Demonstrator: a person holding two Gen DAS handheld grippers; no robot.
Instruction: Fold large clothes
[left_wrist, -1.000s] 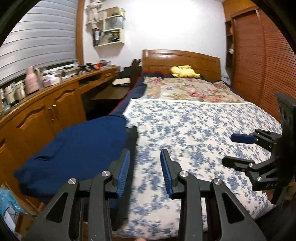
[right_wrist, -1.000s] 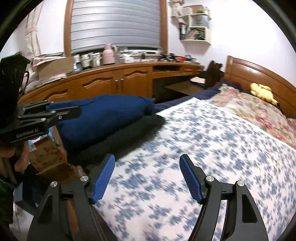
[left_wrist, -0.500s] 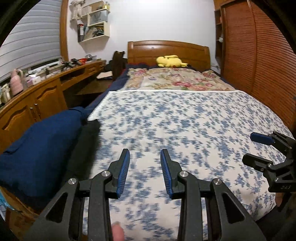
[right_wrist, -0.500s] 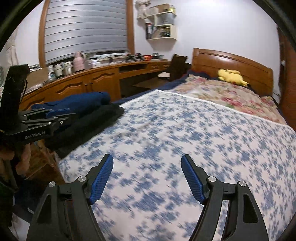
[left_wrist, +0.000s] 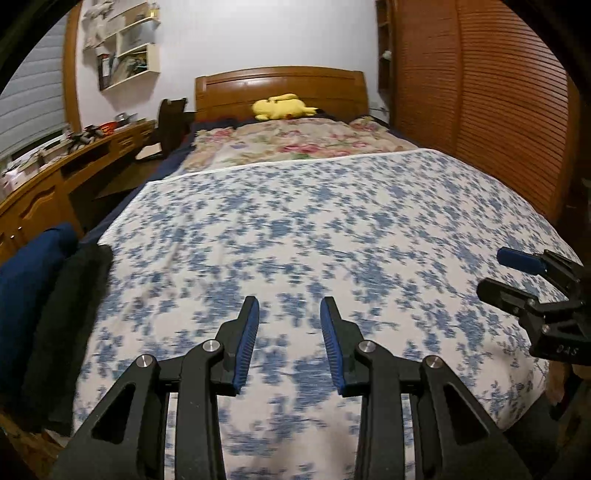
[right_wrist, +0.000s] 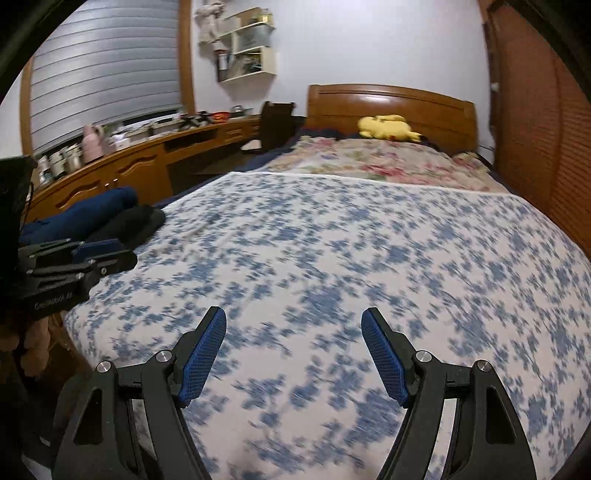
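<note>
A navy blue garment (left_wrist: 26, 288) lies folded at the bed's near left corner, with a black garment (left_wrist: 70, 314) beside it. Both also show in the right wrist view, the navy one (right_wrist: 85, 210) behind the black one (right_wrist: 136, 225). My left gripper (left_wrist: 290, 301) hovers over the blue-flowered sheet (left_wrist: 314, 229), right of the pile, open with nothing between its fingers. My right gripper (right_wrist: 293, 314) stands wide open over the same sheet, empty. Each gripper appears in the other's view: the right gripper (left_wrist: 495, 273) at the right edge, the left gripper (right_wrist: 110, 254) at the left edge.
A floral quilt (left_wrist: 295, 144) and a yellow plush toy (left_wrist: 280, 107) lie near the wooden headboard (left_wrist: 280, 85). A long wooden cabinet and desk (right_wrist: 122, 173) with clutter runs along the left. Slatted wardrobe doors (left_wrist: 498, 110) close off the right side.
Both grippers have swung right, away from the garment pile toward the middle of the bed. The navy and black garments have slid to the views' left edges. Neither gripper's opening changed.
</note>
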